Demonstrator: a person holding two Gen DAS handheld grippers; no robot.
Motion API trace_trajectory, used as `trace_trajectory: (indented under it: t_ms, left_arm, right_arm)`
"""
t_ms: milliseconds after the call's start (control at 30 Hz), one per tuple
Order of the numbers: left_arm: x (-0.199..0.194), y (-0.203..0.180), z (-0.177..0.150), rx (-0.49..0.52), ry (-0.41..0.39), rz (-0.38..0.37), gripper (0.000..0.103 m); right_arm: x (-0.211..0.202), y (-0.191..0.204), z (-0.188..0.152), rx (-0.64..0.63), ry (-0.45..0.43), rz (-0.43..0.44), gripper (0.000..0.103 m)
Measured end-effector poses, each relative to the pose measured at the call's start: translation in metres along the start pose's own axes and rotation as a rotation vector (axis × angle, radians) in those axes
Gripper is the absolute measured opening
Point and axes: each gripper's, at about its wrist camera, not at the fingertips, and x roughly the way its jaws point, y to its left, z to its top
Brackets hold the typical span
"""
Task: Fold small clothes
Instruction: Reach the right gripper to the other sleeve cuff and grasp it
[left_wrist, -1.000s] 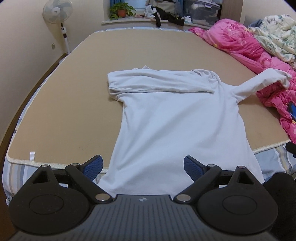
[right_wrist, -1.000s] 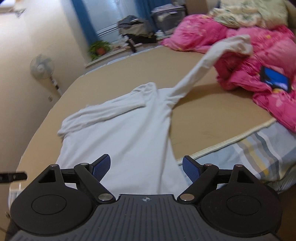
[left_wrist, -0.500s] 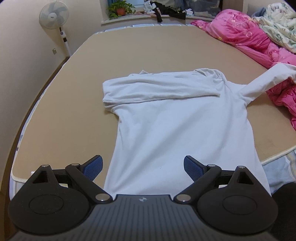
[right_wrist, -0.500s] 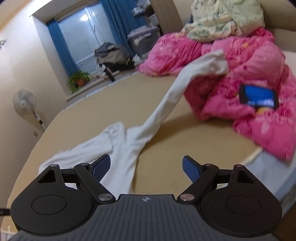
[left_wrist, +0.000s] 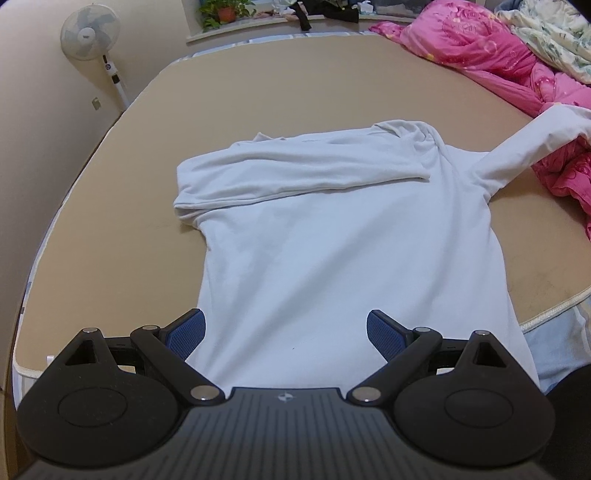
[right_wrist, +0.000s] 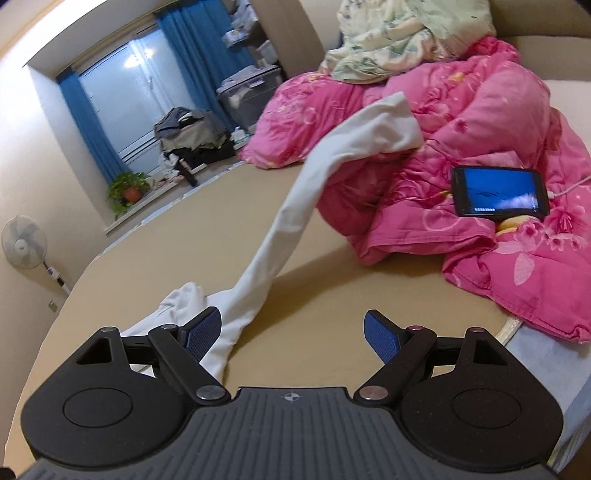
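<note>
A soft white long-sleeved shirt (left_wrist: 343, 251) lies flat on the smooth tan bed (left_wrist: 110, 236), one sleeve (right_wrist: 295, 206) draped onto the puffy pink quilt (right_wrist: 498, 147). The left hand-held gripper (left_wrist: 285, 332) and the right hand-held gripper (right_wrist: 291, 332) both gape wide, holding nothing.

A white shirt (left_wrist: 332, 236) lies on a tan bed (left_wrist: 303, 85); at the right is a pink blanket (right_wrist: 498, 155) with flowers; the curtains (right_wrist: 88, 129) at the upper left are blue; the gripper pads (right_wrist: 201, 330) are blue.
</note>
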Motion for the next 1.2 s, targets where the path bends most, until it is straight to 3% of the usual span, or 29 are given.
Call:
trace_trajectory:
  t_ms: [300,500,667,767,867,1067,1133,1167,1200]
  left_arm:
    - [0.011,-0.004,0.008,0.005,0.009,0.014,0.096]
    - [0.014,0.003,0.012,-0.008,0.012,0.032,0.096]
    - [0.013,0.007,0.014,-0.001,0.01,0.058,0.096]
    - [0.015,0.009,0.017,0.007,0.01,0.08,0.096]
    - [0.021,0.009,0.019,-0.005,0.031,0.085,0.096]
    - [0.031,0.0,0.017,0.04,0.06,0.092,0.096]
    - [0.033,-0.004,0.018,0.064,0.059,0.103,0.096]
    - [0.031,-0.004,0.02,0.07,0.048,0.101,0.096]
    - [0.029,-0.005,0.021,0.073,0.033,0.098,0.096]
  right_arm:
    - [0.035,-0.025,0.024,0.029,-0.021,-0.007,0.086]
    - [0.076,-0.059,0.109,0.066,-0.188,-0.084,0.086]
    - [0.12,-0.094,0.177,0.153,-0.269,-0.182,0.082]
    - [0.15,-0.104,0.212,0.074,-0.222,-0.215,0.082]
    - [0.177,-0.114,0.234,0.027,-0.142,-0.195,0.084]
    - [0.216,-0.12,0.234,-0.077,-0.034,-0.198,0.087]
    - [0.216,-0.119,0.23,-0.072,-0.015,-0.121,0.059]
    - [0.214,-0.117,0.229,-0.073,-0.008,-0.098,0.009]
    - [0.209,-0.114,0.228,-0.075,-0.01,-0.08,0.005]
